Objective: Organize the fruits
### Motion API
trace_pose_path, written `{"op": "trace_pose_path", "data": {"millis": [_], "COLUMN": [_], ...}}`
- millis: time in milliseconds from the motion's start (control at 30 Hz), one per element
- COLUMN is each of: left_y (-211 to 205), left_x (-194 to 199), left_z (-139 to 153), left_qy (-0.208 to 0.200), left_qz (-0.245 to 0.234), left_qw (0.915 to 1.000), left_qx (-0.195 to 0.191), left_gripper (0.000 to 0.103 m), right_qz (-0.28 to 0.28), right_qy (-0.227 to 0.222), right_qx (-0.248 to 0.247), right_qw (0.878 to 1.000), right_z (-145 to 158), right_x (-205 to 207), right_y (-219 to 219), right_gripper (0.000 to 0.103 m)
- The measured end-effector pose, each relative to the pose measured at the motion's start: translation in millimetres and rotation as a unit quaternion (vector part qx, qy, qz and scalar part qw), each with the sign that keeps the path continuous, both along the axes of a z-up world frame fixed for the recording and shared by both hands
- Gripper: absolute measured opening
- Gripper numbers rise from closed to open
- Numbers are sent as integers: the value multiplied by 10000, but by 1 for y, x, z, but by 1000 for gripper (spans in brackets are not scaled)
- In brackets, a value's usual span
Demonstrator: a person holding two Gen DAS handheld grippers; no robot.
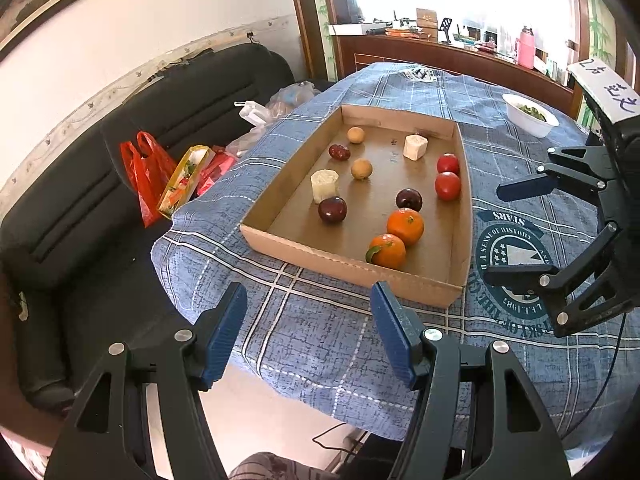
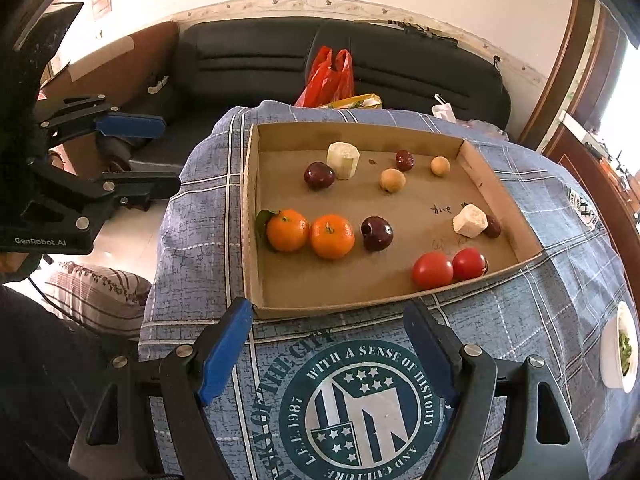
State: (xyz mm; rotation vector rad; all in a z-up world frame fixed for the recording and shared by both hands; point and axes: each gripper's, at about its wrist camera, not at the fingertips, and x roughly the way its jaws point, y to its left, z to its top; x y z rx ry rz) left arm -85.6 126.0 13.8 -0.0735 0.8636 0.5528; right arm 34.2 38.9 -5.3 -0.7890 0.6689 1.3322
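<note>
A shallow cardboard tray [image 1: 352,270] [image 2: 256,216] sits on a blue plaid tablecloth. In it lie two oranges [image 1: 405,226] [image 2: 332,237], two red tomatoes [image 1: 447,185] [image 2: 432,270], two dark plums [image 1: 332,209] [image 2: 376,233], two tan round fruits [image 1: 361,169] [image 2: 392,180], red dates [image 1: 339,152] [image 2: 404,159] and two pale sugarcane chunks [image 1: 324,185] [image 2: 470,221]. My left gripper [image 1: 308,328] is open and empty, short of the tray's near edge; it also shows in the right wrist view [image 2: 152,156]. My right gripper [image 2: 328,344] is open and empty over the cloth beside the tray [image 1: 508,232].
A white bowl of greens [image 1: 529,114] [image 2: 620,350] stands on the table past the tray. A black sofa [image 1: 120,160] with red plastic bags [image 1: 146,172] [image 2: 328,76] and snack packets lies beyond the table edge. A wooden cabinet with clutter stands by the window.
</note>
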Motion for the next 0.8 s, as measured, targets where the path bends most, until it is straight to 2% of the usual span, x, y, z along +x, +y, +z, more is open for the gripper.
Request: {"op": "trace_pose_path", "data": {"millis": [467,800], "left_y": [4,7], "left_x": [0,-4], "left_z": [-1,3], "left_qy": [-20,-213], "left_qz": [31,147], "left_qw": [9999,9996], "left_qx": [-95,85], "left_gripper": [64,64], "right_qz": [43,60], "right_qy": [-47,-16], "right_qx": [6,56], "right_qw": [10000,10000], "right_z": [4,6], "right_x": [-1,-2], "right_y": [3,6], "right_gripper": [79,80]}}
